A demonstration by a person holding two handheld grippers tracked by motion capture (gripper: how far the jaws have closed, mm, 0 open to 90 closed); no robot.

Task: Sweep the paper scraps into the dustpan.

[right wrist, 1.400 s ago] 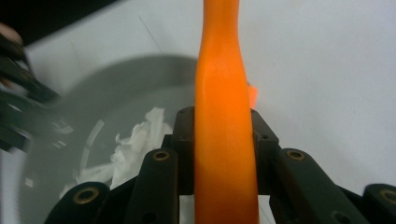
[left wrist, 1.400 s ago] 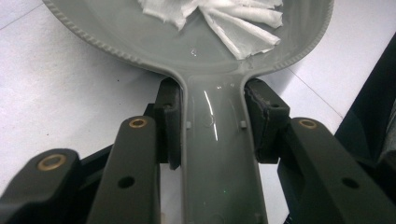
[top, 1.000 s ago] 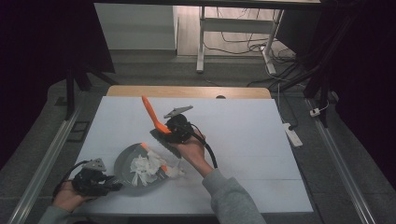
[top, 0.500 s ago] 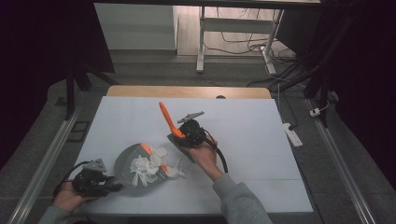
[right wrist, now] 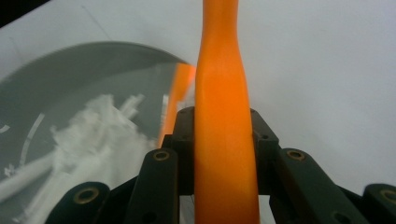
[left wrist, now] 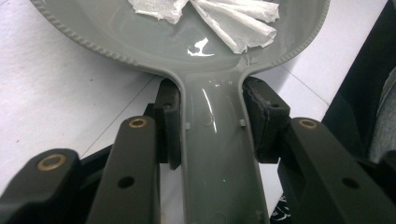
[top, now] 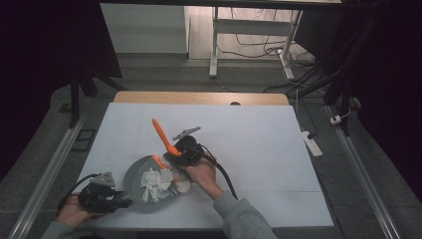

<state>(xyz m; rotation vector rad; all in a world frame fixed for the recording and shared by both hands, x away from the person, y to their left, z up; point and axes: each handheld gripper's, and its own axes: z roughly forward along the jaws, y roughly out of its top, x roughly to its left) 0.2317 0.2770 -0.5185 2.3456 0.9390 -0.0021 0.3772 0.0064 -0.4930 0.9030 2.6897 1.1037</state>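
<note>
A grey pan [top: 134, 175] lies on the white table, with torn white paper scraps [top: 153, 181] piled inside it. My left gripper [top: 121, 202] is shut on the pan's flat handle [left wrist: 217, 163], one pad on each side just below the bowl [left wrist: 154, 46]. Scraps [left wrist: 233, 21] lie near the handle end. My right gripper [top: 176, 152] is shut on an orange tool [top: 161, 133], whose long handle [right wrist: 224, 140] slants up and away. The tool's lower orange end [top: 159, 162] reaches down into the pan [right wrist: 70, 79], beside the scraps [right wrist: 88, 140].
White sheeting [top: 259, 139] covers the table, with a wooden strip [top: 199, 97] along the far edge. A white power strip [top: 311, 143] lies off the right side. A desk frame and cables [top: 249, 45] stand on the floor beyond.
The right gripper swung the orange tool out to the right, then brought it back left and lower, so its end is in the pan again. The left gripper and pan stayed put.
</note>
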